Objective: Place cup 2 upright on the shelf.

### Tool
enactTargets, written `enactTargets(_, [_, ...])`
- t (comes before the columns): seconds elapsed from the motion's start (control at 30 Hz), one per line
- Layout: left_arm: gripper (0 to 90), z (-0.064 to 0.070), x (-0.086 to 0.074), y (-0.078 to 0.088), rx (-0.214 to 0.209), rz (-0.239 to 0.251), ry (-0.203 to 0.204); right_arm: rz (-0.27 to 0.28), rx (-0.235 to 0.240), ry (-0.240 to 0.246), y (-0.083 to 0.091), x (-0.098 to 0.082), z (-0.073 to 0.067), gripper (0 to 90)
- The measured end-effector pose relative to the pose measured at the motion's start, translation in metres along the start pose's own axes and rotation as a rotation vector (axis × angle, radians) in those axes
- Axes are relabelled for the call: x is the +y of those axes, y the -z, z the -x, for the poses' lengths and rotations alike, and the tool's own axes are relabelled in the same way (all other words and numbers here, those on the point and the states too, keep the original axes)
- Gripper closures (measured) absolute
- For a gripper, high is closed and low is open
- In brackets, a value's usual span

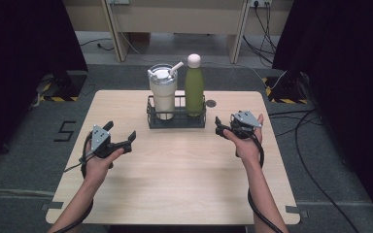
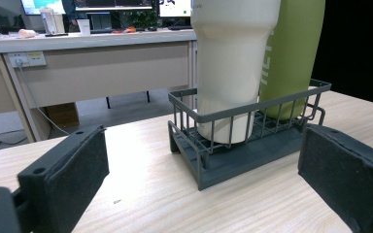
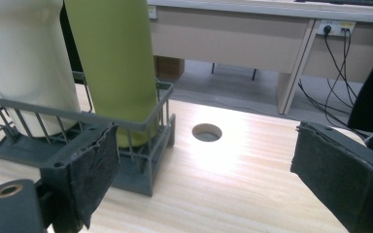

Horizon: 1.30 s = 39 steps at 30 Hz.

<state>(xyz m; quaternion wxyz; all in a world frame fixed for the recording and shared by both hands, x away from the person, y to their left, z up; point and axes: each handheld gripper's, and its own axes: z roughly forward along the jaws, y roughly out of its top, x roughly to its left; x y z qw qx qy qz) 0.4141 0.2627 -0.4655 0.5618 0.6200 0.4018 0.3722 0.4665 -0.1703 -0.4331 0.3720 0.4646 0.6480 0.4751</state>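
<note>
A dark wire basket (image 1: 176,119) stands at the back middle of the wooden table. It holds a cream tumbler (image 1: 163,94) with a lid and straw on the left. A green bottle (image 1: 194,86) with a pink cap is beside it on the right. My left gripper (image 1: 121,131) hovers left of and nearer than the basket, jaws open and empty. In the left gripper view the basket (image 2: 243,141) and tumbler (image 2: 230,63) lie ahead between the jaws. My right gripper (image 1: 226,124) is just right of the basket, open, with nothing between its pads (image 3: 97,165). The bottle (image 3: 114,63) rises close ahead of it on the left.
A round cable hole (image 1: 211,103) sits in the tabletop right of the basket, also in the right gripper view (image 3: 207,132). Black curtains flank the table. A desk (image 1: 175,19) stands behind it and cables (image 1: 315,145) run over the floor at right.
</note>
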Motion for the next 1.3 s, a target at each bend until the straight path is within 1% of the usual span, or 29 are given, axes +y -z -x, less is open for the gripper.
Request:
enactTargets(0.2, [3.2, -0.001, -0.001, 0.000, 0.002, -0.004, -0.002, -0.007, -0.010, -0.004, 0.011, -0.011, 0.006, 10.5])
enactTargets(0.23, [3.2, -0.001, -0.001, 0.000, 0.003, -0.004, -0.002, -0.009, -0.013, -0.011, 0.013, -0.013, 0.006, 10.6])
enactTargets(0.33, [3.2, -0.001, -0.002, 0.000, 0.004, -0.005, 0.000, -0.010, -0.020, -0.008, 0.020, -0.019, 0.010, 10.9])
enactTargets(0.63, [3.2, 0.000, -0.002, 0.000, 0.002, -0.008, -0.004, -0.025, -0.044, -0.020, 0.040, -0.039, 0.019, 11.2])
enactTargets(0.77, [3.2, 0.001, -0.002, 0.000, 0.001, -0.010, -0.006, -0.038, -0.050, -0.026, 0.046, -0.048, 0.021, 11.4])
enactTargets(1.03, [3.2, 0.003, -0.003, -0.001, -0.005, -0.013, -0.007, -0.056, -0.055, -0.031, 0.054, -0.066, 0.020, 11.8])
enactTargets(1.1, [3.2, 0.004, -0.003, -0.001, -0.006, -0.014, -0.007, -0.062, -0.055, -0.028, 0.056, -0.068, 0.020, 11.8])
enactTargets(1.17, [3.1, 0.004, -0.003, -0.001, -0.010, -0.016, -0.008, -0.057, -0.060, -0.036, 0.057, -0.068, 0.021, 11.9])
enactTargets(1.3, [2.4, 0.006, 0.000, -0.001, -0.024, -0.022, -0.004, -0.060, -0.050, -0.041, 0.058, -0.069, 0.021, 11.6])
